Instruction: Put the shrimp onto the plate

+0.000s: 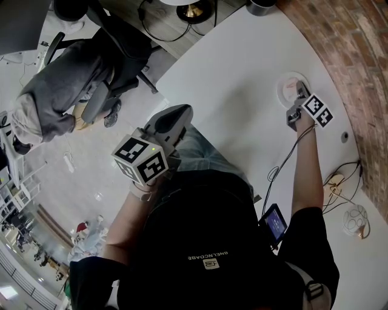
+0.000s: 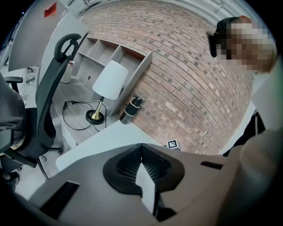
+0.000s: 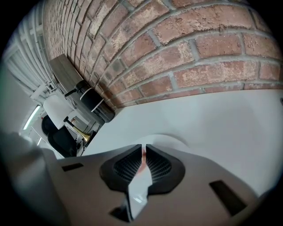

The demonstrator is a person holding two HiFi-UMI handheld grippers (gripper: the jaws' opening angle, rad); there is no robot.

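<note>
The white plate (image 1: pixel 285 85) lies on the white table near the brick wall. My right gripper (image 1: pixel 301 91) is over it, tips down at its right side. In the right gripper view the jaws (image 3: pixel 144 149) are shut on a thin orange-red sliver, the shrimp (image 3: pixel 143 157), and the plate's pale rim (image 3: pixel 170 140) shows just beyond the tips. The head view hides the shrimp behind the gripper. My left gripper (image 1: pixel 183 111) is held off the table over the person's lap, shut with nothing in it (image 2: pixel 141 149).
The table's curved edge (image 1: pixel 200 48) runs to my left. A dark tumbler (image 1: pixel 262 5) and a lamp (image 1: pixel 193 9) stand at the far end. Cables (image 1: pixel 339 181) and a small screen device (image 1: pixel 274 223) lie near the person's right arm. An office chair (image 1: pixel 103 91) stands on the floor left.
</note>
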